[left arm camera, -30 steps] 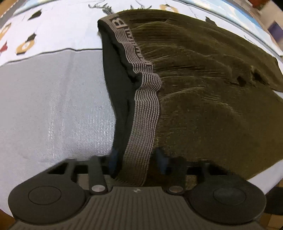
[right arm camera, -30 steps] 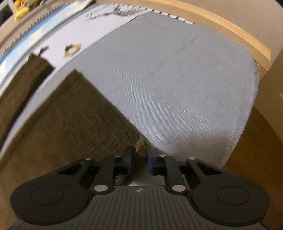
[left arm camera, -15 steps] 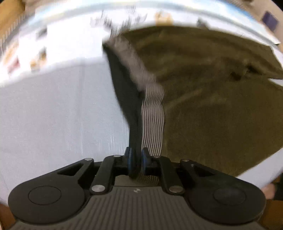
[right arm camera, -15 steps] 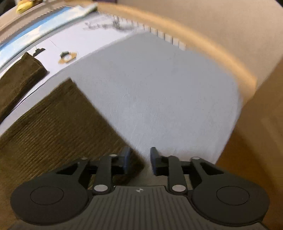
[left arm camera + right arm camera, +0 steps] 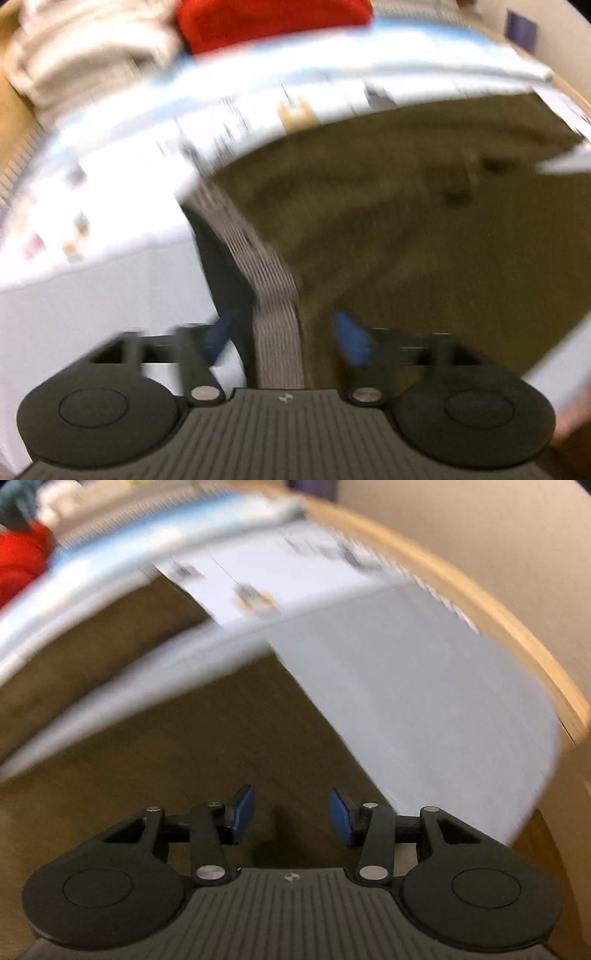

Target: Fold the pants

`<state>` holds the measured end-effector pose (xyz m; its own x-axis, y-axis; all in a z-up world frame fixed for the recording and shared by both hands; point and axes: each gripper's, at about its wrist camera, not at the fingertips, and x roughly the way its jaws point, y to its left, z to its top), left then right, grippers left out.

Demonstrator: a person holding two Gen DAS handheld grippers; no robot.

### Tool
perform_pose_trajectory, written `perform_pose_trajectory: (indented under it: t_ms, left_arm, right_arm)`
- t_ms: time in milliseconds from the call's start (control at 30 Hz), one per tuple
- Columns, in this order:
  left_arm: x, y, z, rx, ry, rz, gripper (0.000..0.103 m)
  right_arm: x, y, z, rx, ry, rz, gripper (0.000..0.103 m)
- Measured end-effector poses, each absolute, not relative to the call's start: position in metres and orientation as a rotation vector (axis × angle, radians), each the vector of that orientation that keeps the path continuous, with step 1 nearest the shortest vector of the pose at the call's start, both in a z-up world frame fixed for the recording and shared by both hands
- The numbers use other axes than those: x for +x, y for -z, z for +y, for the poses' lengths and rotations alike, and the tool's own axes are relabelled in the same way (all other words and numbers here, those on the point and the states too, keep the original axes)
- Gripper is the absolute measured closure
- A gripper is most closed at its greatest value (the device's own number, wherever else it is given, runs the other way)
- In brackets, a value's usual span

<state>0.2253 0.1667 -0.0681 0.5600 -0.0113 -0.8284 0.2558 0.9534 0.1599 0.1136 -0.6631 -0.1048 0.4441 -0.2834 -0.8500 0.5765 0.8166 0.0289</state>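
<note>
Olive-brown corduroy pants point(image 5: 424, 221) lie spread on a grey-and-white sheet point(image 5: 92, 288). Their striped grey waistband point(image 5: 273, 295) runs down between the fingers of my left gripper point(image 5: 284, 336), which is open with blue pads apart; the band lies loose between them. In the right wrist view, my right gripper point(image 5: 291, 812) is open over the end of a pant leg point(image 5: 203, 746), its blue pads apart, with cloth under them. Both views are motion-blurred.
A red cloth point(image 5: 273, 18) and a cream bundle point(image 5: 81, 40) sit beyond the sheet's far edge. A wooden rim point(image 5: 498, 602) bounds the surface on the right, with a beige wall behind it. Grey sheet point(image 5: 424, 701) lies right of the leg.
Both grippers have opened: the left let go of the waistband it pinched half a second ago, and the right released the leg end. Both cameras tilted up, showing more of the far edge.
</note>
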Motion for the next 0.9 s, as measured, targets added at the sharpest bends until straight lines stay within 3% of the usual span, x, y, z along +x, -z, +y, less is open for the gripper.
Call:
perform_pose_trajectory:
  t_ms: [200,333,800,900]
  left_arm:
    - [0.248,0.051,0.128,0.300,0.091,0.850,0.020]
    - [0.259,0.047,0.109,0.313,0.073,0.806,0.020]
    - [0.298,0.052,0.067,0.319,0.082,0.775,0.020]
    - [0.317,0.056,0.080,0.306,0.041,0.757,0.025]
  right_arm:
    - [0.152,0.044,-0.598,0.238,0.395,0.699,0.055]
    - [0.174,0.022,-0.554,0.221,0.314,0.602,0.048]
    - [0.269,0.007,-0.442,0.159,0.142,0.620,0.046]
    - [0.281,0.005,-0.422,0.148,0.136,0.619,0.046]
